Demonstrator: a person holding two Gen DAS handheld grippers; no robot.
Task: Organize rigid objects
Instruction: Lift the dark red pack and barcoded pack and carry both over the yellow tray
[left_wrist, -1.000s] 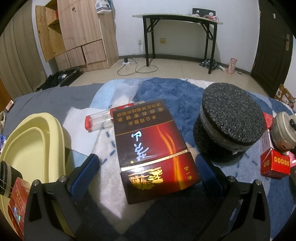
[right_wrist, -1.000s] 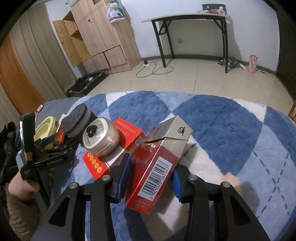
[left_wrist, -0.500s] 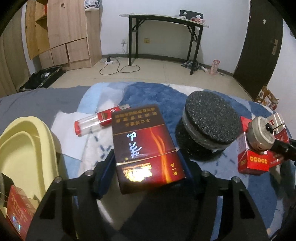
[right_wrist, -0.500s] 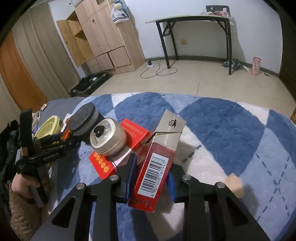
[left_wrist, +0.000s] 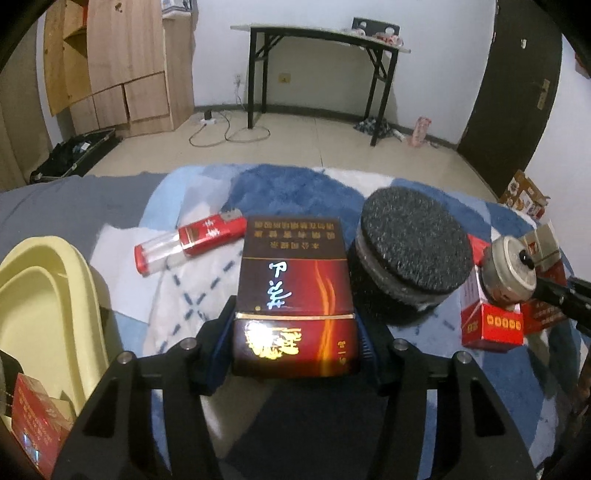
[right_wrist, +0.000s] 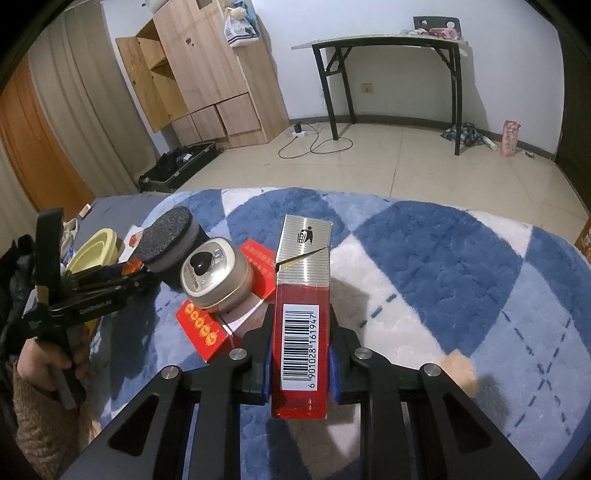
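Note:
My left gripper (left_wrist: 295, 347) is shut on a dark red box with gold print (left_wrist: 295, 291) and holds it level over the blue and white rug (left_wrist: 295, 188). My right gripper (right_wrist: 300, 354) is shut on a red box with a barcode and silver top (right_wrist: 301, 310). A black foam-topped round tin (left_wrist: 413, 254) stands right of the dark box. A round metal tin (right_wrist: 218, 273) sits on a flat red box (right_wrist: 207, 325). The left gripper also shows in the right wrist view (right_wrist: 125, 273), held by a hand.
A pale yellow basin (left_wrist: 40, 314) stands at the left with a small red box (left_wrist: 33, 424) beside it. A red and clear lighter-shaped case (left_wrist: 188, 240) lies on white paper (left_wrist: 118, 266). Beyond the rug are a wooden cupboard (left_wrist: 125, 62) and a black-legged table (left_wrist: 317, 37).
Both grippers closed: the left on the dark red box, the right on the barcode box, which now stands straight between the fingers. Both boxes rose slightly.

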